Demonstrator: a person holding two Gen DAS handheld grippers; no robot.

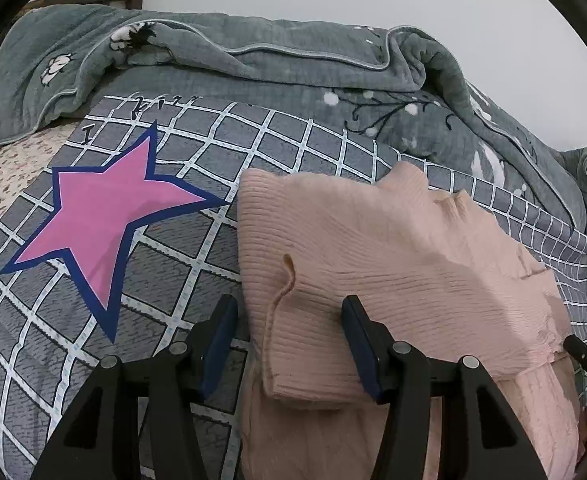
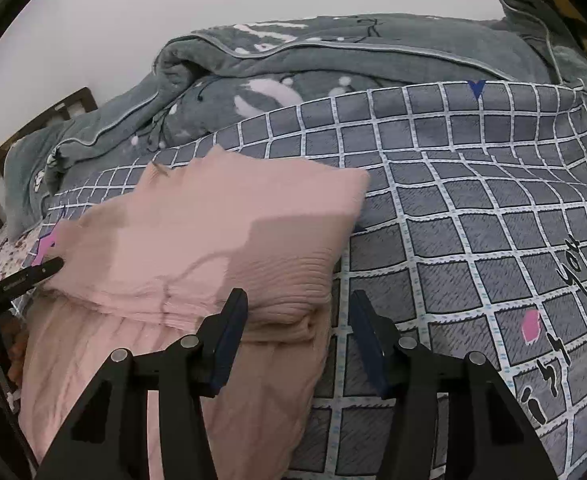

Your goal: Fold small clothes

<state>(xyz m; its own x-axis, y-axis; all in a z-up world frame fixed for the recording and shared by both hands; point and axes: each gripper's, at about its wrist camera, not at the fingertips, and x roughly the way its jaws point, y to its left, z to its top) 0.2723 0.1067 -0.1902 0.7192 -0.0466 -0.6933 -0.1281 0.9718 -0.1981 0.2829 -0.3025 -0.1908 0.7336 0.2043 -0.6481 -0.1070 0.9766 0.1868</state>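
A pink ribbed knit garment (image 1: 373, 240) lies folded on the grey checked bedsheet (image 1: 197, 264), its long axis running from the two tongs away toward the rumpled grey-green quilt (image 1: 253, 48) at the far side of the bed. The folded upper layer ends in a ribbed hem edge nearest the tongs; a lower layer extends beneath it toward the viewer. The left gripper (image 1: 289, 340) stands half open, jaws apart, straddling the near left corner of the folded layer: its inner finger rests over the knit, its outer finger over bare sheet, with the pads not pressing the cloth. The right gripper (image 2: 297, 336) is likewise half open, positioned at the near right corner, its inner finger at the garment's bunched edge and its outer finger above the sheet. A pink star print (image 1: 105, 220) lies outboard of the left gripper.
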